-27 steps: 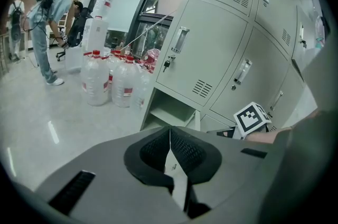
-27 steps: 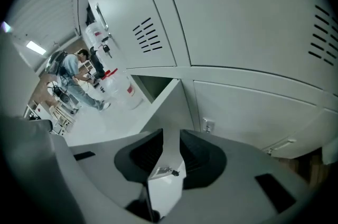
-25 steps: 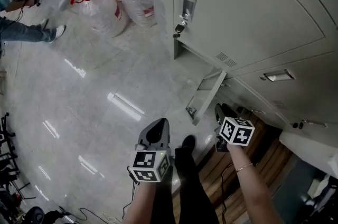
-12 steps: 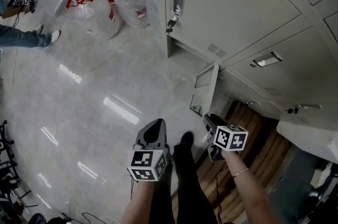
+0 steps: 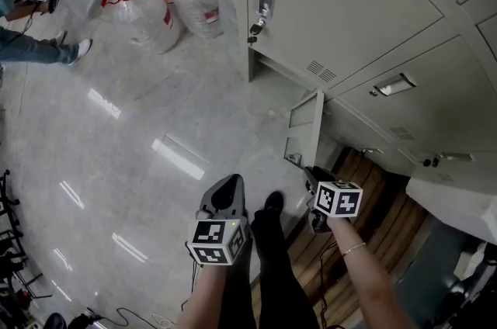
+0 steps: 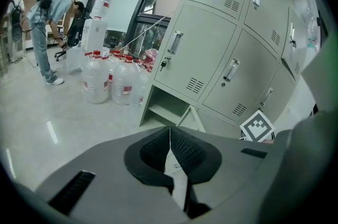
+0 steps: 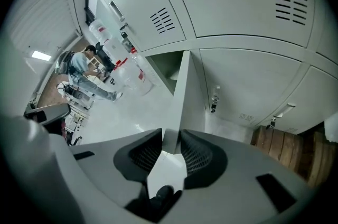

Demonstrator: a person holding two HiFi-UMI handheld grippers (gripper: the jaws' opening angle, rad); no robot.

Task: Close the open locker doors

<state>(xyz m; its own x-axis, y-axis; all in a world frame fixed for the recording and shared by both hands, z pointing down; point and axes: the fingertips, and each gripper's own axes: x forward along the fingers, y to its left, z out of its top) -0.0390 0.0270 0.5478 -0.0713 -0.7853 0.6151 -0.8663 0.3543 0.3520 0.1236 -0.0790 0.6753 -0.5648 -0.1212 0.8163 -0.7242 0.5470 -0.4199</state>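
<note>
Clear water jugs (image 5: 147, 13) with red caps stand on the glossy grey floor (image 5: 140, 133) — a person (image 5: 35, 46) in jeans stands near them, and wooden planks (image 5: 384, 219) lie lower right.

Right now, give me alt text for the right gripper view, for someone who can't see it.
The right gripper has just been closing its jaws on the free edge of the open locker door, low in a bank of grey lockers. Beyond stand water bottles and a bending person on a pale floor.
</note>
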